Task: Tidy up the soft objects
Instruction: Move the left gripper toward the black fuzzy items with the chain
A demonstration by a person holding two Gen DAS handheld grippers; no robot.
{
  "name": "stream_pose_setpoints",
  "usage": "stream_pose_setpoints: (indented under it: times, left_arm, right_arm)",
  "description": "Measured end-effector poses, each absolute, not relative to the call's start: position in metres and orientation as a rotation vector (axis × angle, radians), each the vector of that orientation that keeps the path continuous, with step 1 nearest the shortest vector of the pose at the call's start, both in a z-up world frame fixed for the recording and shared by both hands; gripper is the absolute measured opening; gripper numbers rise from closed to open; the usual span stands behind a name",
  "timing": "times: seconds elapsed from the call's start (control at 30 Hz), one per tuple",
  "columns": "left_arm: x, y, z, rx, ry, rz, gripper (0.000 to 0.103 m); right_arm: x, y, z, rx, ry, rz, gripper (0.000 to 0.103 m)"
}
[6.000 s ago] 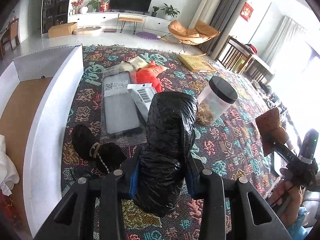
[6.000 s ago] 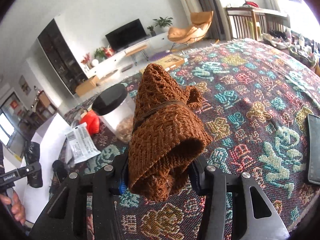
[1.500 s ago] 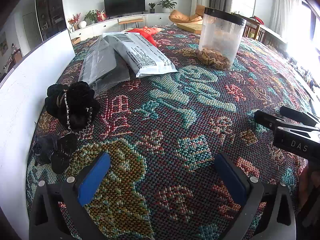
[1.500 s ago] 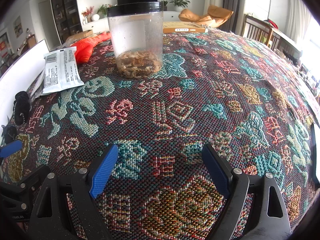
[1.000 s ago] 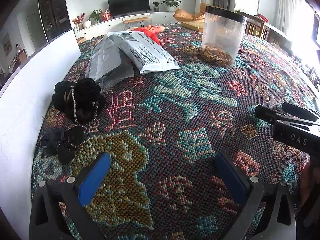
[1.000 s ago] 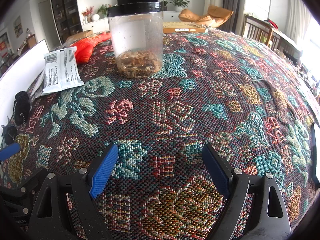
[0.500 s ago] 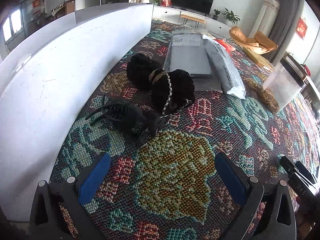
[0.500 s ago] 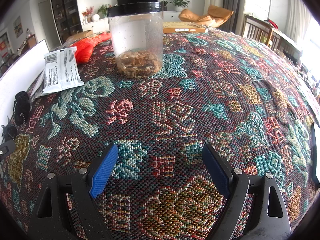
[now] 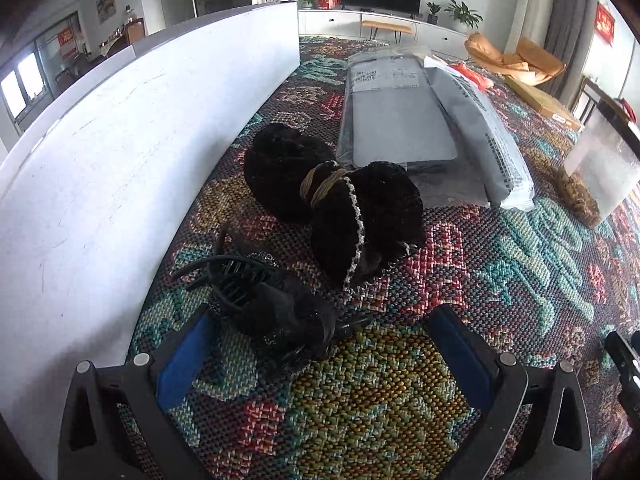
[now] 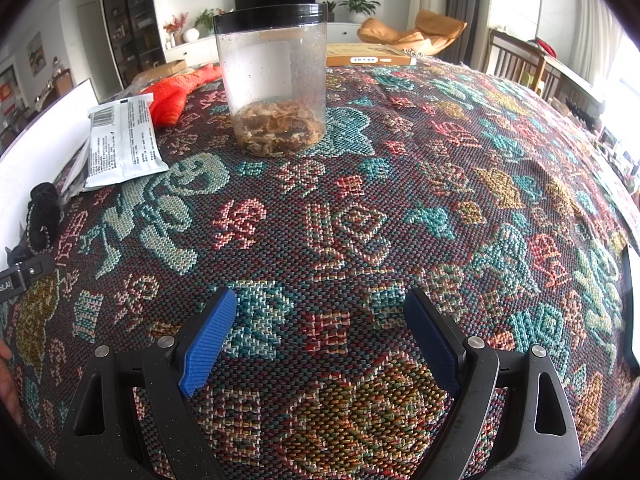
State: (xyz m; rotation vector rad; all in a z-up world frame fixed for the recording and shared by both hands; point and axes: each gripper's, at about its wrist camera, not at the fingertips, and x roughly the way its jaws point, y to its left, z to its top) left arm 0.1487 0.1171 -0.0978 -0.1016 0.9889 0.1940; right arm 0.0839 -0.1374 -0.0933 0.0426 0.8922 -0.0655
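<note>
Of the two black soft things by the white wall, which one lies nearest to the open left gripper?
The flat black hair claw piece, lying between the left gripper fingers. The fluffy black bow, tied with brown cord, sits farther away.

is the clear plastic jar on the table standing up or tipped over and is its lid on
Upright and shut. The clear jar stands on its base on the patterned tablecloth, its black lid seated on top, brown contents settled at the bottom.

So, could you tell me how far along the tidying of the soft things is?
Nothing visibly finished here. Both grippers are open and empty: the left gripper is closing in on the black claw clip, the right gripper idles over bare cloth. Left on the table: the black scrunchie and the orange-red fabric item.
</note>
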Motion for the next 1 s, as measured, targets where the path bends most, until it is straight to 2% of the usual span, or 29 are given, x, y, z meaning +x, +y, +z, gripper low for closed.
stream_pose_setpoints:
  times: [0.57, 0.9, 1.0]
  left_arm:
    - [0.148, 0.107, -0.09, 0.007, 0.971, 0.209, 0.103]
    - [0.151, 0.121, -0.094, -0.136, 1.009, 0.169, 0.103]
    - [0.147, 0.096, -0.085, -0.292, 0.973, -0.052, 0.103]
  right_arm:
    - [0.083, -0.137, -0.093, 0.043, 0.892, -0.065, 0.088]
    - [0.083, -0.138, -0.093, 0.044, 0.892, -0.065, 0.088]
    - [0.084, -0.138, -0.093, 0.044, 0.892, -0.066, 0.089]
